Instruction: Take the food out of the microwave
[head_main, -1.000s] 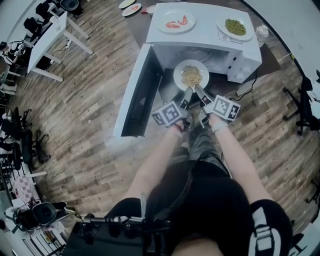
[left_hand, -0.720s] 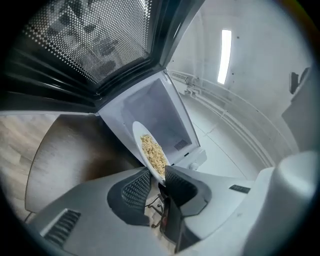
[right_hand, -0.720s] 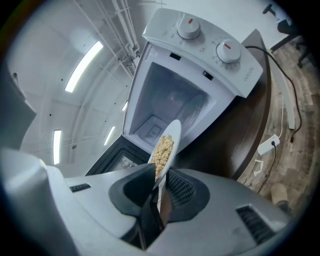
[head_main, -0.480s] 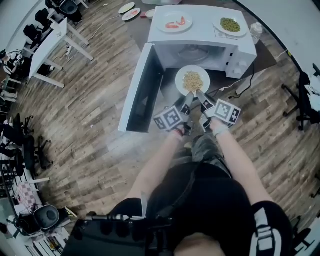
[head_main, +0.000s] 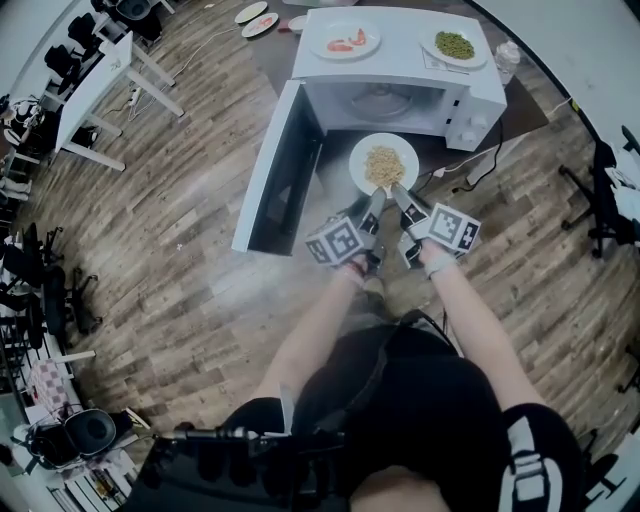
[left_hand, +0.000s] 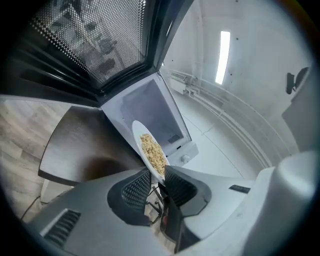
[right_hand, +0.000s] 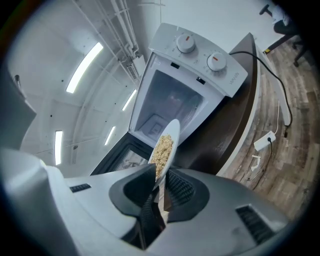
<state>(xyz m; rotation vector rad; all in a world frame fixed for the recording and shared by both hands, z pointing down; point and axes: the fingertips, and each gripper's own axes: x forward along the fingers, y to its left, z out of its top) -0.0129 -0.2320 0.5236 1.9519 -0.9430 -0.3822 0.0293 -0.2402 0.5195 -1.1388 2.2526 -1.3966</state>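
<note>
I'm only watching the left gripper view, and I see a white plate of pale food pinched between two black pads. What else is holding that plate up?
Observer: The right gripper pinches the same plate at its near rim, beside the left gripper.
Operator: What's on the microwave's roof?
Observer: On the microwave sit a plate of red pieces and a plate of green food.
Operator: Is my plate out of the oven?
Observer: From above, it looks wholly in front of the open mouth, over the dark table.
</note>
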